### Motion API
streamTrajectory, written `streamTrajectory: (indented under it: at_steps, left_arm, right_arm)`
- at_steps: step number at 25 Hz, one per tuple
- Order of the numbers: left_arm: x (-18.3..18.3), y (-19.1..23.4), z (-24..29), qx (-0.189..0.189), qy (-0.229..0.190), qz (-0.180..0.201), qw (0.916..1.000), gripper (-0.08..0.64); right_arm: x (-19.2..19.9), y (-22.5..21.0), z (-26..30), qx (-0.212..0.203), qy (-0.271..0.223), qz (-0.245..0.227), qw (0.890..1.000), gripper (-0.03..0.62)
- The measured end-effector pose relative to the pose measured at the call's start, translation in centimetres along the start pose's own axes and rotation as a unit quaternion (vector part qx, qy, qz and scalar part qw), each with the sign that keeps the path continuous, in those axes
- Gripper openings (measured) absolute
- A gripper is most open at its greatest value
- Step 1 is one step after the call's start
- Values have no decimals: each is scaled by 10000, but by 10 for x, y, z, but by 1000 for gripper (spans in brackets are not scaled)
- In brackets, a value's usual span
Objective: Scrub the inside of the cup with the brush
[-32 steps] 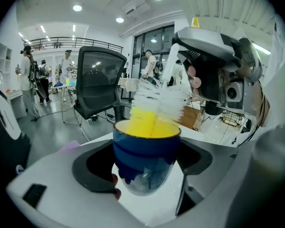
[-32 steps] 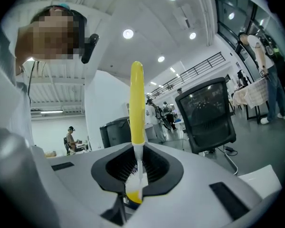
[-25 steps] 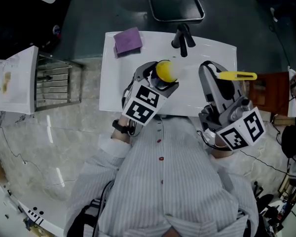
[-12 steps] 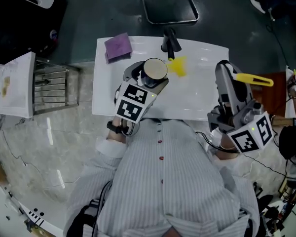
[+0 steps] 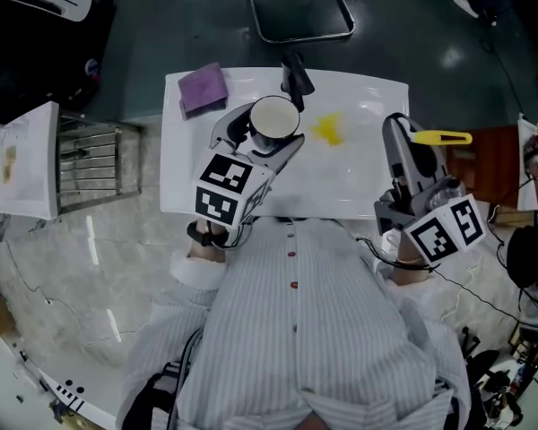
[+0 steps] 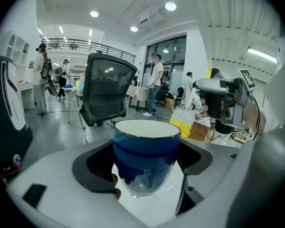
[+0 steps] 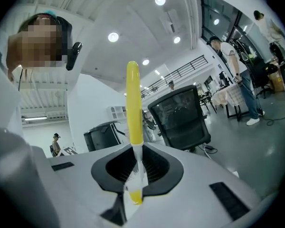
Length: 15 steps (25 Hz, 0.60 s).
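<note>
My left gripper (image 5: pixel 271 129) is shut on a blue cup (image 5: pixel 275 116) with a white inside, held over the white table (image 5: pixel 363 186). In the left gripper view the cup (image 6: pixel 147 148) stands upright between the jaws of that gripper (image 6: pixel 147 167), its mouth turned away from the camera. My right gripper (image 5: pixel 411 155) is off to the right, apart from the cup, shut on a yellow-handled brush (image 5: pixel 440 137). From the right gripper (image 7: pixel 135 186) the brush (image 7: pixel 134 108) sticks straight out, its bristles squeezed between the jaws.
A yellow lump (image 5: pixel 326 130) lies on the table right of the cup. A purple cloth (image 5: pixel 203 89) sits at the far left corner and a black object (image 5: pixel 296 74) at the far edge. An office chair (image 5: pixel 296 7) stands beyond the table. A metal rack (image 5: pixel 94 164) is on the left.
The yellow lump seen at the cup's mouth a second ago now lies on the table, and the cup's white inside shows. My right gripper has shifted right with the brush.
</note>
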<state>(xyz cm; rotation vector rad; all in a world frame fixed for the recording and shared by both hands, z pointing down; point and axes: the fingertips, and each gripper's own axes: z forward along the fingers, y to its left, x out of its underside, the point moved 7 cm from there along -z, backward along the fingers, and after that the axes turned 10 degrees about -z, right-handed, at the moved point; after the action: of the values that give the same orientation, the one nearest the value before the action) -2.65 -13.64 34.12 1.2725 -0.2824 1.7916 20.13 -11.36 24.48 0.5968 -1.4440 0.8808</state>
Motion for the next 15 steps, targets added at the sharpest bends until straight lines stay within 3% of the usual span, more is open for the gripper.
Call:
streamTrajectory:
  at_steps: [15]
  left_arm:
    - [-13,-20,7,121,-271,-79,9995,397]
  right_arm:
    - [35,-17,1,18,385,136,9992,60]
